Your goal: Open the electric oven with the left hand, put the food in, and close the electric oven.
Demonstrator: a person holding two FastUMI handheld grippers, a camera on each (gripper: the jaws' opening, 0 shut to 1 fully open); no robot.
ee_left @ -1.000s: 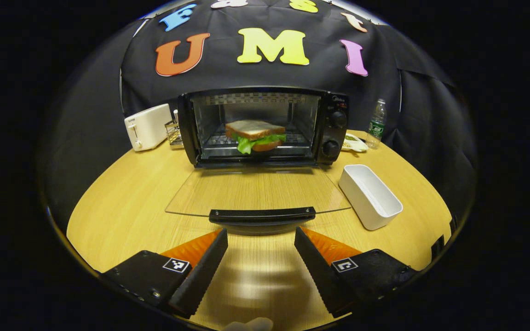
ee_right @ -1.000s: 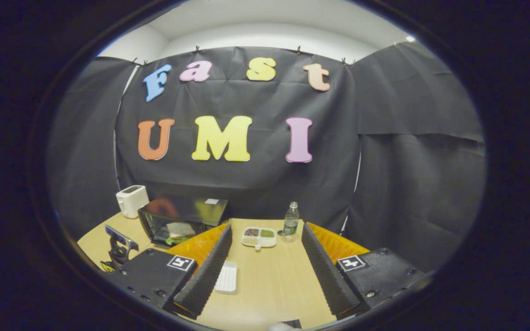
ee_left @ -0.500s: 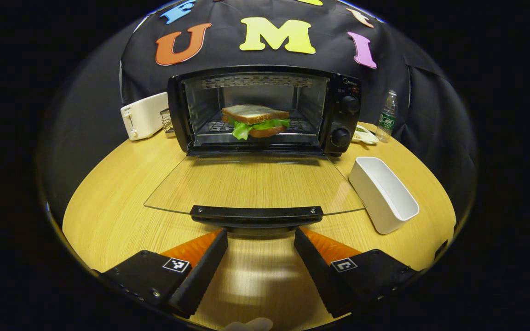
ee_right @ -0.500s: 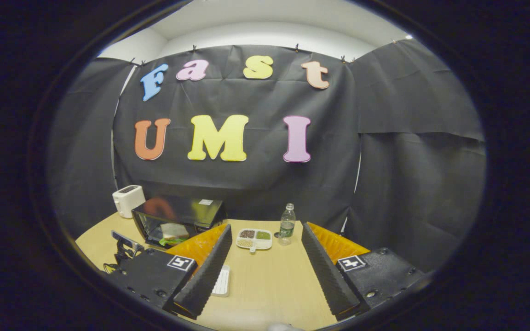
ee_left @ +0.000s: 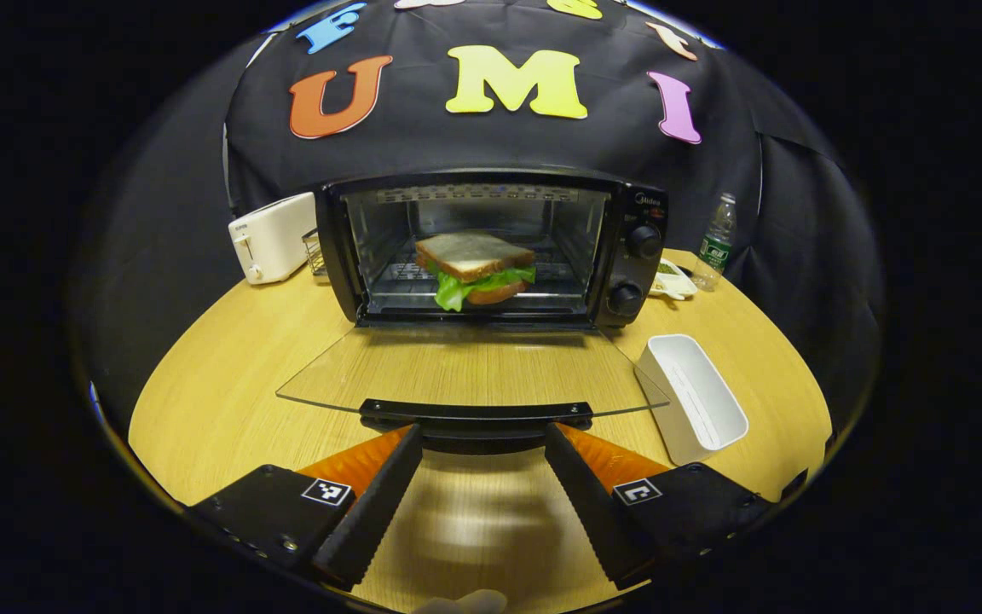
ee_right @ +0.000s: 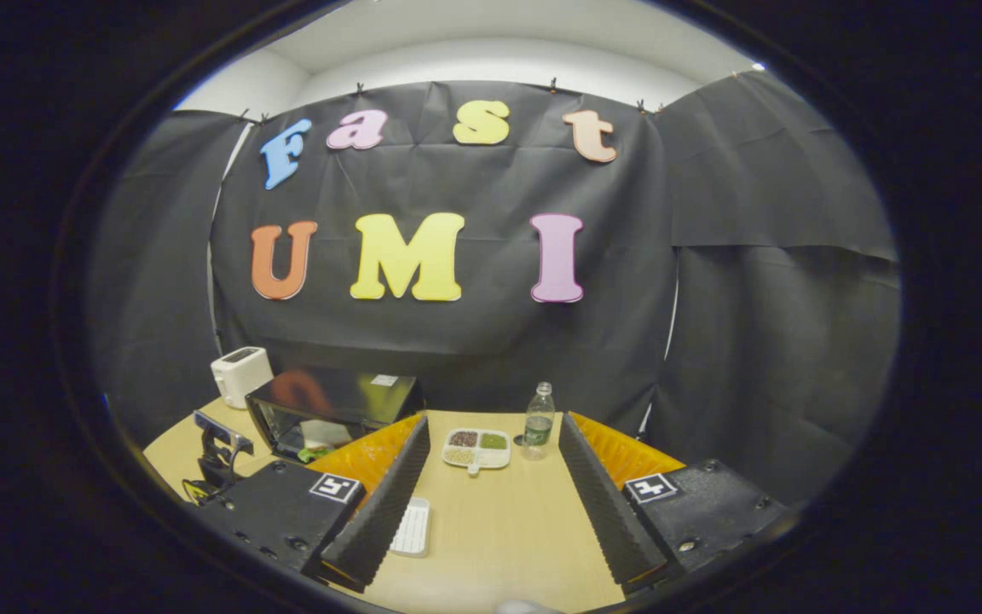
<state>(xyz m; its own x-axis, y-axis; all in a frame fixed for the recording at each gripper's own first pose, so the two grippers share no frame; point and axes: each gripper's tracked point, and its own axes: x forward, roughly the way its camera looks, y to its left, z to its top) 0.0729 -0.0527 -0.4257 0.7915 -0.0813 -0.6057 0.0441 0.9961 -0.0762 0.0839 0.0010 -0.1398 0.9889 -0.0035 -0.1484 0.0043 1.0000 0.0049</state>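
Wood-grain table (ee_left: 227,384) under a black cloth wall carries the electric oven (ee_left: 491,247), whose glass door (ee_left: 470,371) lies folded down flat toward the left gripper view's camera, with the sandwich (ee_left: 476,269) already sitting on the rack inside. So the step in hand looks like closing the oven. The left gripper (ee_left: 482,465) hovers just short of the door's black handle (ee_left: 476,415), its fingers spread wide and holding nothing, one to each side of the handle's middle. To do it well, I would bring the fingers under or around the handle's centre, not a corner, so the door swings up evenly on its hinge; lift along the door's arc, not straight forward, and ease off near the top so the glass does not slam and jolt the food. The white rectangular dish (ee_left: 694,401) lies just beside the door's right edge, so the sweep should stay clear of it. The right gripper (ee_right: 487,503) idles high and well back from the oven, fingers likewise spread and empty, looking over the table toward a divided snack plate (ee_right: 476,448) and a water bottle (ee_right: 538,419); a white toaster (ee_left: 274,236) stands left of the oven. Compared with half a second ago, the left gripper view has tipped so the oven sits lower in it, and the handle now lies closer to the fingertips; the door's angle and the sandwich's place look unchanged, and the right gripper has barely shifted
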